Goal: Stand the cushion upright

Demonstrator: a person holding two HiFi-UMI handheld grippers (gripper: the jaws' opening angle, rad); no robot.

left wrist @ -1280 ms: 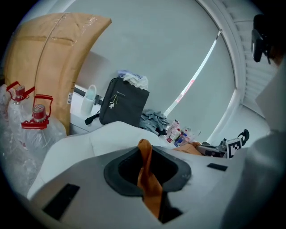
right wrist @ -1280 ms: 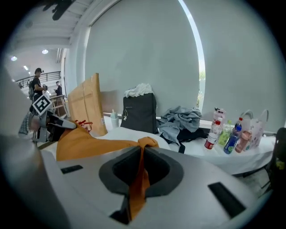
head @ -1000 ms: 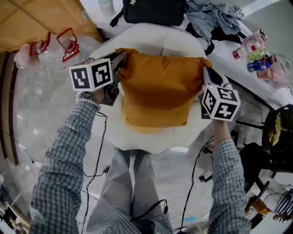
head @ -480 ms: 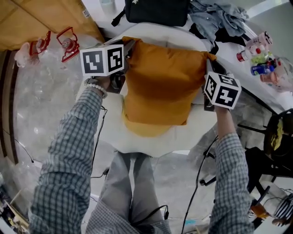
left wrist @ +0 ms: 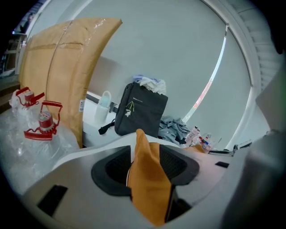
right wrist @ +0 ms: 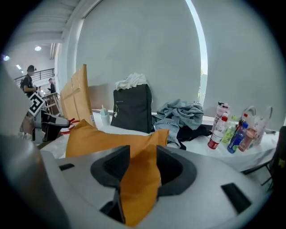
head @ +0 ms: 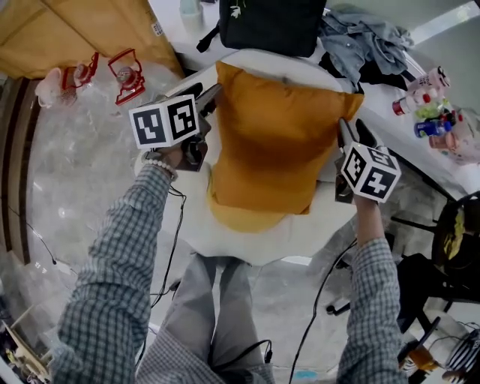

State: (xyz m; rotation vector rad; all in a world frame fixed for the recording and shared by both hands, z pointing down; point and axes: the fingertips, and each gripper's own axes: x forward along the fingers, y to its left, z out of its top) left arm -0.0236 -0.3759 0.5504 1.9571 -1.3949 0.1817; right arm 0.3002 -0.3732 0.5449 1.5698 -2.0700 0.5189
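An orange cushion [head: 277, 142] leans upright against the back of a white chair [head: 247, 241]. My left gripper [head: 212, 91] is at its upper left corner, my right gripper [head: 346, 129] at its upper right corner. Both sets of jaws are opening. In the left gripper view the left gripper [left wrist: 145, 164] stands wide with the cushion's corner [left wrist: 148, 192] loose between the pads. The right gripper [right wrist: 141, 166] in the right gripper view is likewise spread around the other corner of the cushion [right wrist: 136, 188].
Behind the chair a white table [head: 375, 86] carries a black bag [head: 274, 22], grey clothes [head: 367, 37] and bottles [head: 431, 112]. Red-handled jugs [head: 124, 71] and cardboard [head: 45, 30] stand at the left. A black chair [head: 457, 225] is at the right.
The cushion has been carried away from me toward the chair back and tipped more upright. Both grippers went with it, and their jaws have spread apart.
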